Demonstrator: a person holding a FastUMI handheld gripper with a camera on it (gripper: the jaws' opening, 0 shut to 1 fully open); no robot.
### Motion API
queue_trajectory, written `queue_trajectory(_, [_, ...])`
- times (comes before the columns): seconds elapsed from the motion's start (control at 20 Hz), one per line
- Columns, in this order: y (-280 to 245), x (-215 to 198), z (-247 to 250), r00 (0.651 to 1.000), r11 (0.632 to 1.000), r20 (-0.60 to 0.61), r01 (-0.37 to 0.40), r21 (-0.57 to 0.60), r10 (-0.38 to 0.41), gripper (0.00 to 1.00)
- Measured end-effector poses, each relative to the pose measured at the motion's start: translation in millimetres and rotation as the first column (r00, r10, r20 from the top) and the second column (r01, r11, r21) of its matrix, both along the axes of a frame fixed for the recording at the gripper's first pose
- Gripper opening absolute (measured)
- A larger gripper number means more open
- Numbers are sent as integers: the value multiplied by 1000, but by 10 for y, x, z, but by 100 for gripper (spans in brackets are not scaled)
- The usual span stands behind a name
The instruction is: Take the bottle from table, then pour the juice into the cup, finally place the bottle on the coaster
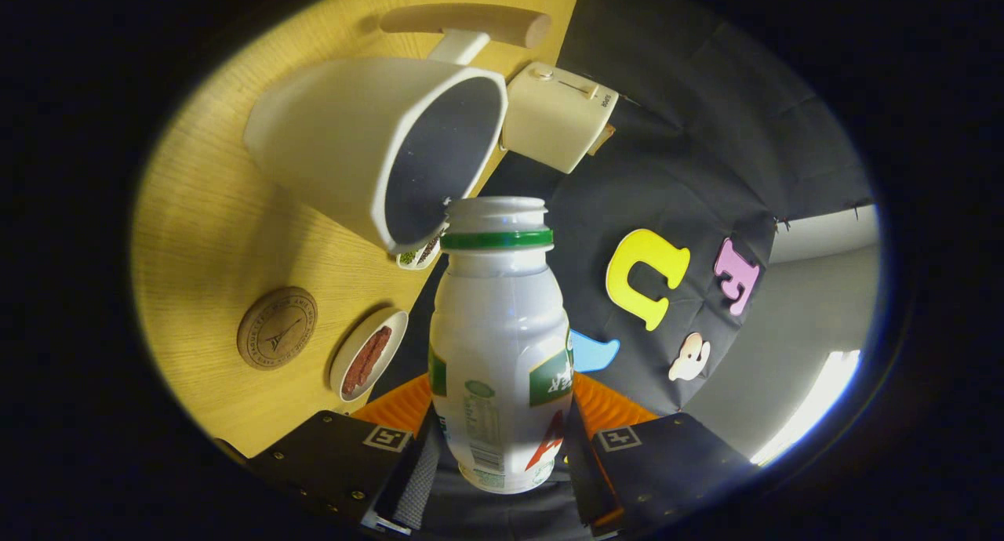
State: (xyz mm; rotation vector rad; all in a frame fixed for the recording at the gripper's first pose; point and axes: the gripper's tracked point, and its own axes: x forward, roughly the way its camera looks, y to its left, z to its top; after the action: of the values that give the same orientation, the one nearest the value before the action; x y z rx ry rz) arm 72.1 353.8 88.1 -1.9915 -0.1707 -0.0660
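Observation:
A white plastic bottle (500, 345) with a green neck ring and no cap sits between my fingers, and my gripper (502, 447) is shut on its lower body. The view is rolled sideways, so the bottle is tipped, with its open mouth right at the rim of a large white cup (369, 145) with a dark inside. The cup stands on the wooden table (212, 212). A round wooden coaster (277, 327) lies on the table nearer to me, beside the cup's base side. No juice stream is visible.
A white toaster-like appliance (558, 116) stands just beyond the cup. A wooden handle-shaped piece (471, 19) lies behind the cup. A small white dish (369, 354) with reddish food sits near the coaster; another small dish (420, 252) peeks out under the cup's rim.

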Motion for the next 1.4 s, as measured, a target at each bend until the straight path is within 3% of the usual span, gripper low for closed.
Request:
queue_trajectory(0.15, [-52,-13,-96,999,989,-48,10,149,-2,71])
queue_trajectory(0.35, [-100,-35,-107,998,945,-62,-6,327,27,71])
queue_trajectory(0.55, [-163,-40,-123,996,860,-79,2,510,45,71])
queue_trajectory(0.75, [-258,-88,-31,995,694,-64,-7,720,77,71])
queue_trajectory(0.95, [-351,-70,-14,994,516,-66,13,856,85,71])
queue_trajectory(1.3, [-419,-38,61,986,166,-60,33,986,156,71])
queue_trajectory(1.4, [-420,-29,60,980,89,-65,49,995,188,71])
